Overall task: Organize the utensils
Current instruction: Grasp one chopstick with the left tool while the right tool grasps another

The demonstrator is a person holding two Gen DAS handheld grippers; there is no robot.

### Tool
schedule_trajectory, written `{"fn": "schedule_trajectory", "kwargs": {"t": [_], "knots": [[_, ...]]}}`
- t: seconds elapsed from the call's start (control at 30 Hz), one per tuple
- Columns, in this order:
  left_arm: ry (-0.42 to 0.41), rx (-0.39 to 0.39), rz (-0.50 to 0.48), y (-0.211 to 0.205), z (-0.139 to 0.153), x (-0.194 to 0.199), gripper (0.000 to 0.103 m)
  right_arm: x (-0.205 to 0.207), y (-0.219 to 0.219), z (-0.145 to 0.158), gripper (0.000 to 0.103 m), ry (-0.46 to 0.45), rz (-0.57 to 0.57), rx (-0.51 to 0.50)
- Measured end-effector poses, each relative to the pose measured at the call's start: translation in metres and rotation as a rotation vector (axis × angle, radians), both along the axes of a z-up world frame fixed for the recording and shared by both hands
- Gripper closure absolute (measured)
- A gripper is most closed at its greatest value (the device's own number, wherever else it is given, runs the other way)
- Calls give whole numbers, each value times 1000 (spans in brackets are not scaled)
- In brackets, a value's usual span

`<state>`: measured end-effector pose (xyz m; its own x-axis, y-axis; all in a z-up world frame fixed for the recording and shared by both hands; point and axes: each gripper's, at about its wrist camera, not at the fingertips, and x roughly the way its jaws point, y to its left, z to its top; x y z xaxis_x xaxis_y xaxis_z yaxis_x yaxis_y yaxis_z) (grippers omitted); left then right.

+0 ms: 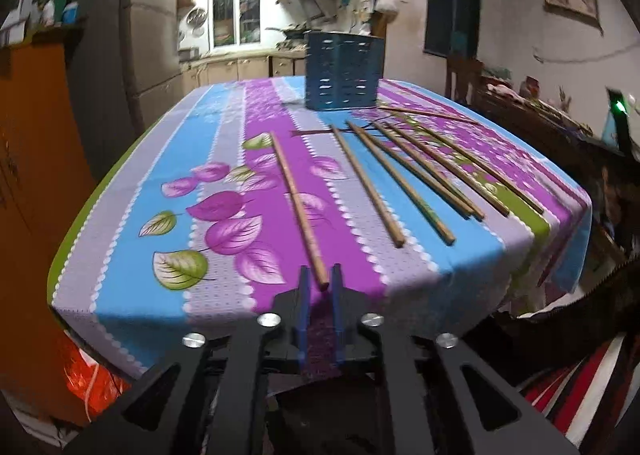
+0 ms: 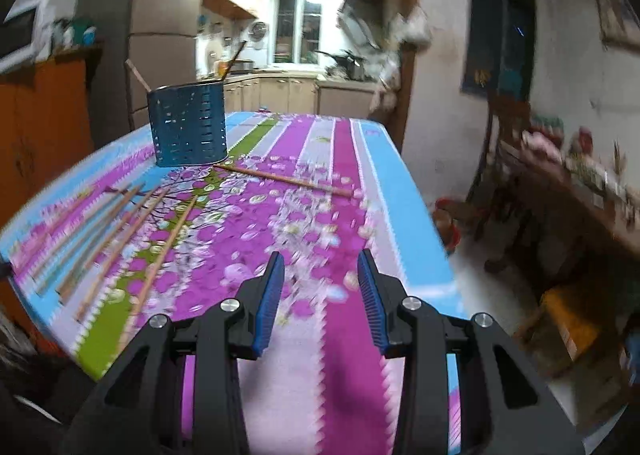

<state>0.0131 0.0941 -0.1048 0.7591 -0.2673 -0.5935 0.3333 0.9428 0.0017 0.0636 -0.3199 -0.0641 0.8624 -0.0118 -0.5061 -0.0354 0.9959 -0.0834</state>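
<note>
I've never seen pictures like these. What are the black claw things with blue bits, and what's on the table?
They are two hand-held pinching tools a person carries, each with a small camera looking along its fingers. One picture comes from the left gripper, one from the right gripper. On the flowery purple-and-blue tablecloth lie loose brown wooden chopsticks and a dark blue slotted holder, which has two sticks in it already. The left gripper's jaws sit either side of the nearest chopstick's end, apparently not squeezing yet. The right gripper is open and empty.
</note>
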Motion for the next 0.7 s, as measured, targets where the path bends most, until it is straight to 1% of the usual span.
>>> {"fn": "schedule_trajectory", "kwargs": {"t": [0.03,0.07,0.1,0.17,0.27,0.33,0.37,0.4,0.43,0.5,0.57,0.6,0.63,0.7], "knots": [[-10,6,0,-3,0,0,69,8,-2,1,66,3,51,-28],[-18,11,0,-4,-3,-3,68,21,-4,1,62,17,105,-75],[-25,19,0,-6,-3,-3,68,37,-9,1,58,31,142,-123],[-30,35,8,-9,-6,2,68,71,-15,0,58,61,226,-179],[-25,58,27,-15,-9,8,68,115,-28,-4,58,83,280,-220],[-30,76,34,-17,-9,10,68,153,-37,-14,58,148,329,-246],[-31,82,36,-18,-9,10,68,163,-39,-17,58,168,341,-259],[-29,85,40,-19,-8,11,68,178,-42,-23,59,199,378,-278],[-25,84,45,-20,-8,12,68,186,-44,-28,60,217,392,-297],[-20,89,54,-22,-8,16,68,206,-49,-38,71,267,430,-315],[-17,100,60,-25,-7,19,68,215,-53,-45,76,290,465,-319],[-16,105,61,-26,-7,20,68,219,-56,-44,81,286,496,-294],[-13,110,63,-27,-6,20,68,223,-58,-44,81,291,507,-282],[-6,111,68,-28,-6,21,68,229,-60,-44,88,300,556,-243]]}}
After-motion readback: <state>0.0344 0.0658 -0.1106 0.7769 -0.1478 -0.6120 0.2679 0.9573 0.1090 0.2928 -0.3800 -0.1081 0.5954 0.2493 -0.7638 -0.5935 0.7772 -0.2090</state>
